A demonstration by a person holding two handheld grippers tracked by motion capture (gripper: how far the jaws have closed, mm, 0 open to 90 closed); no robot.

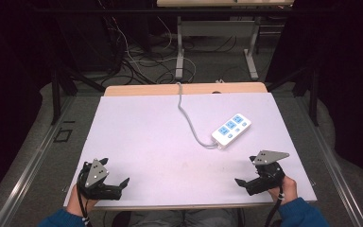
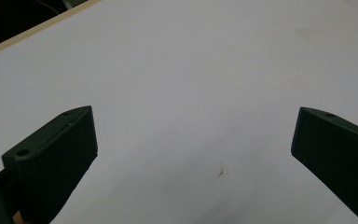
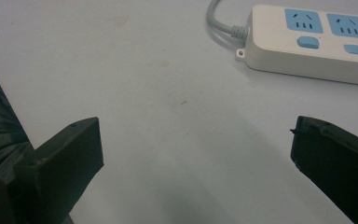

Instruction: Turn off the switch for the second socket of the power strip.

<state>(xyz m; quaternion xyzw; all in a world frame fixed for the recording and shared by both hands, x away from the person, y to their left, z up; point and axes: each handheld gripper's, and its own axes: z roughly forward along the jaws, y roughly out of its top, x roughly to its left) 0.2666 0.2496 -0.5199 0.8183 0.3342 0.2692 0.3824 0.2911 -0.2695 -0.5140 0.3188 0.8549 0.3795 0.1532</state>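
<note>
**Two open grippers, one power strip lying on a diagonal**

Two grippers sit low at the near edge of the white table top (image 1: 160, 142), each held in a hand with a blue sleeve behind it. The left gripper (image 1: 115, 185) is at the near left corner, its jaws spread wide with bare table between them, as the left gripper view confirms (image 2: 193, 154). The right gripper (image 1: 246, 182) is at the near right, jaws likewise spread wide and gripping nothing; in the right gripper view (image 3: 196, 158) they frame bare table surface.

The white power strip (image 1: 231, 130) lies flat on the right half of the table, beyond the right gripper and apart from it. Its long axis runs diagonally in the high view: the cord end points toward the near left, the free end toward the far right. Blue socket faces line its top, facing up, with small blue switches beside them. In the right gripper view the power strip (image 3: 317, 44) lies across the upper right, ahead of the jaws and clear of them.

The grey cable (image 1: 187, 118) leaves the strip's near-left end, curves back over the table and runs to the far edge, where it drops over the wooden rim (image 1: 142, 90).
</note>
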